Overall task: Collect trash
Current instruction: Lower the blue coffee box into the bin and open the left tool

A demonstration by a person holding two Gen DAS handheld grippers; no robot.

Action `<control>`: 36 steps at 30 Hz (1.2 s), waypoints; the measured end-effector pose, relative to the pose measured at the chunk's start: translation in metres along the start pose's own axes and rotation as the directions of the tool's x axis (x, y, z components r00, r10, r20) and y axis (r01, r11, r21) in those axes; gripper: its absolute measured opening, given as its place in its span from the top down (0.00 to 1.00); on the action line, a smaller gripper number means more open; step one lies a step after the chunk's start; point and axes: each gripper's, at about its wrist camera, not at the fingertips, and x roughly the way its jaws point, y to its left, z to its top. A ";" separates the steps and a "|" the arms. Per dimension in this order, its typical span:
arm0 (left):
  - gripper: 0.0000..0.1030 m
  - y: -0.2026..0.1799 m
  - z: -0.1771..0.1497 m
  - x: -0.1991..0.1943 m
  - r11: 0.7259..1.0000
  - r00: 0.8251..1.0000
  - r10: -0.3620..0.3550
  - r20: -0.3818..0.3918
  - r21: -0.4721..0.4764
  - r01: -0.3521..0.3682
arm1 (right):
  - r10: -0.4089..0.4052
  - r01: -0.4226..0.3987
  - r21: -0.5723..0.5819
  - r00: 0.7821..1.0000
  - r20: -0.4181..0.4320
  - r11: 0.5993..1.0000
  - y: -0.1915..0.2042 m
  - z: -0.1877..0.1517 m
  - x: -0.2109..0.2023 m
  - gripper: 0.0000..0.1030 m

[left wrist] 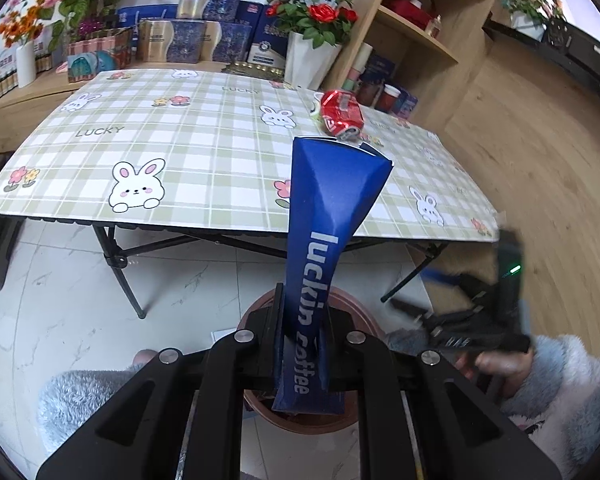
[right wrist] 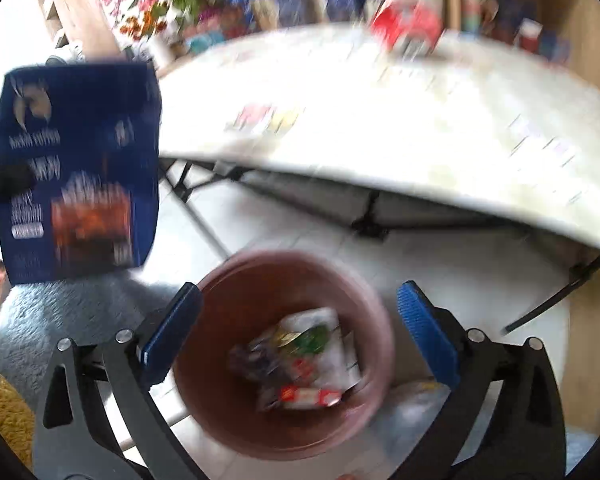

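The left gripper (left wrist: 302, 344) is clamped on a flattened blue coffee bag (left wrist: 324, 240) above a brown bin (right wrist: 268, 292). The right gripper (right wrist: 300, 332) stands wide apart over that bin, wrappers (right wrist: 308, 356) inside. Farther off, a crushed red can (left wrist: 340, 114) lies on the checked table (left wrist: 180, 152).

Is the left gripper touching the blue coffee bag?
Touching: in the left wrist view the left gripper has the blue coffee bag clamped between its jaws.

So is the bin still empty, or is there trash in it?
Not empty. The bin holds several wrappers at its bottom, seen from the right wrist. The view is blurred, so cannot tell what they are.
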 end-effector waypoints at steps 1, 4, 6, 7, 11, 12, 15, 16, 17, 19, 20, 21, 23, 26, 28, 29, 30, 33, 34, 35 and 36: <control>0.87 -0.002 -0.001 0.001 1.000 1.000 -0.001 -0.004 0.005 0.001 | -0.020 0.020 -0.010 0.999 0.033 1.000 -0.002 0.003 -0.009 0.06; 0.87 -0.007 -0.003 0.008 1.000 1.000 -0.012 -0.029 0.020 0.013 | -0.067 0.067 0.005 0.993 0.099 0.998 -0.014 0.012 -0.028 0.06; 0.87 -0.011 -0.005 0.014 0.999 0.999 -0.013 -0.051 0.040 0.015 | -0.097 0.093 0.035 0.985 0.140 0.995 -0.024 0.019 -0.040 0.06; 0.87 -0.013 -0.006 0.018 0.999 0.998 -0.013 -0.064 0.049 0.017 | -0.113 0.105 0.057 0.980 0.163 0.993 -0.030 0.022 -0.047 0.06; 0.87 -0.018 -0.010 0.033 0.997 0.992 -0.019 -0.126 0.073 0.028 | -0.162 0.136 0.129 0.963 0.217 0.982 -0.049 0.029 -0.064 0.06; 0.87 -0.020 -0.011 0.038 0.996 0.989 -0.018 -0.147 0.088 0.032 | -0.174 0.143 0.145 0.958 0.230 0.979 -0.052 0.030 -0.068 0.06; 0.87 -0.027 -0.014 0.054 0.991 0.978 -0.011 -0.209 0.130 0.039 | -0.200 0.161 0.169 0.947 0.250 0.973 -0.061 0.030 -0.076 0.06; 0.87 -0.029 -0.016 0.061 0.989 0.973 -0.008 -0.231 0.141 0.041 | -0.205 0.164 0.173 0.945 0.253 0.971 -0.064 0.031 -0.078 0.06; 0.87 -0.030 -0.017 0.066 0.988 0.969 -0.004 -0.246 0.148 0.042 | -0.210 0.168 0.176 0.944 0.256 0.970 -0.064 0.032 -0.079 0.06; 0.87 -0.032 -0.021 0.081 0.985 0.958 0.000 -0.287 0.166 0.050 | -0.214 0.170 0.181 0.941 0.262 0.969 -0.067 0.030 -0.082 0.06; 0.87 -0.033 -0.022 0.088 0.983 0.952 0.002 -0.305 0.175 0.054 | -0.215 0.170 0.182 0.940 0.265 0.968 -0.068 0.029 -0.083 0.06; 0.87 -0.034 -0.024 0.093 0.982 0.947 0.004 -0.320 0.182 0.058 | -0.215 0.170 0.182 0.940 0.266 0.968 -0.068 0.029 -0.084 0.06; 0.87 -0.037 -0.026 0.106 0.977 0.937 0.013 -0.349 0.202 0.061 | -0.217 0.172 0.183 0.939 0.266 0.968 -0.069 0.029 -0.084 0.06; 0.87 -0.041 -0.032 0.130 0.968 0.915 0.035 -0.403 0.242 0.070 | -0.219 0.173 0.188 0.939 0.265 0.967 -0.069 0.028 -0.085 0.06; 0.87 -0.044 -0.037 0.143 0.962 0.902 0.046 -0.430 0.261 0.076 | -0.220 0.172 0.196 0.940 0.261 0.966 -0.069 0.026 -0.085 0.06; 0.87 -0.045 -0.039 0.150 0.960 0.896 0.052 -0.442 0.271 0.078 | -0.222 0.173 0.200 0.940 0.260 0.965 -0.070 0.025 -0.085 0.06; 0.87 -0.047 -0.042 0.158 0.956 0.889 0.059 -0.455 0.282 0.081 | -0.224 0.174 0.202 0.940 0.258 0.964 -0.070 0.025 -0.086 0.06; 0.87 -0.050 -0.050 0.178 0.953 0.868 0.067 -0.491 0.290 0.091 | -0.227 0.175 0.212 0.941 0.252 0.961 -0.072 0.022 -0.086 0.06; 0.87 -0.049 -0.052 0.184 0.957 0.861 0.053 -0.506 0.273 0.101 | -0.226 0.174 0.214 0.942 0.249 0.961 -0.073 0.021 -0.086 0.06; 0.87 -0.050 -0.052 0.187 0.959 0.857 0.041 -0.514 0.260 0.110 | -0.226 0.174 0.216 0.943 0.245 0.961 -0.073 0.021 -0.086 0.06; 0.87 -0.050 -0.054 0.192 0.961 0.852 0.027 -0.524 0.248 0.122 | -0.226 0.175 0.217 0.943 0.242 0.960 -0.074 0.020 -0.086 0.06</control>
